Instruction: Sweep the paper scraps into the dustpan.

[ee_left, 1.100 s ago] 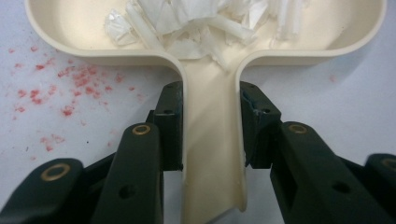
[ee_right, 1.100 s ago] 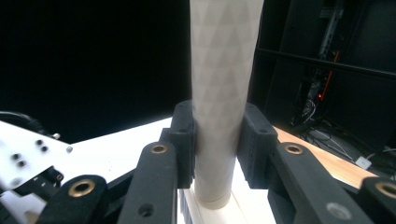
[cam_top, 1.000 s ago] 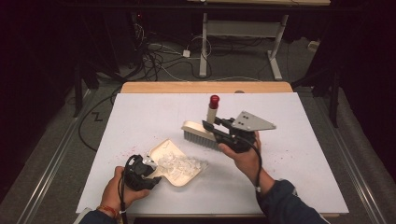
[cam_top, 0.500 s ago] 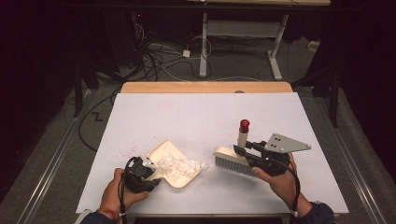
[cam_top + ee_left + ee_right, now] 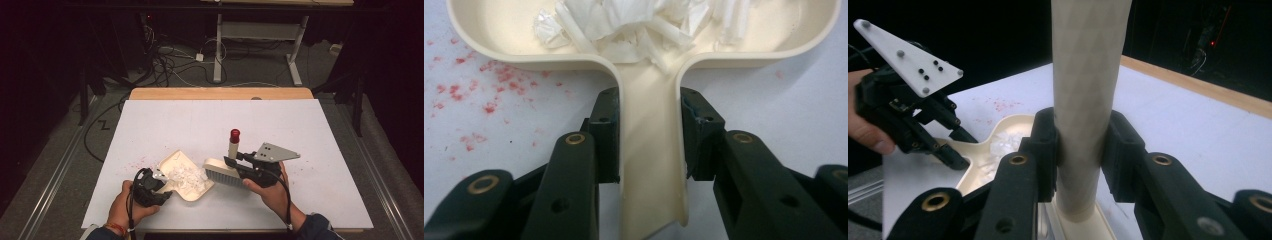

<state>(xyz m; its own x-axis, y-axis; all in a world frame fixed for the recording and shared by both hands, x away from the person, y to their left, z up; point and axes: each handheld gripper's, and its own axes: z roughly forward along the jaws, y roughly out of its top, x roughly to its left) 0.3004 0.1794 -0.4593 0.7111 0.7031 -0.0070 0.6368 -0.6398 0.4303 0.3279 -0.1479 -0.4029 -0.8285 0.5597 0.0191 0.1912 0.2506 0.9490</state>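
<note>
While each hand-held gripper clamps its tool, brush (image 5: 220,175) meets dustpan (image 5: 186,176) rim; open table (image 5: 165,125) beyond.

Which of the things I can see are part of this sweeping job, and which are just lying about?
In the job:
- dustpan, held by left tongs
- brush, held by right tongs
- white scraps in the pan

Lying about:
- red specks on the table
- cables on the floor
</note>
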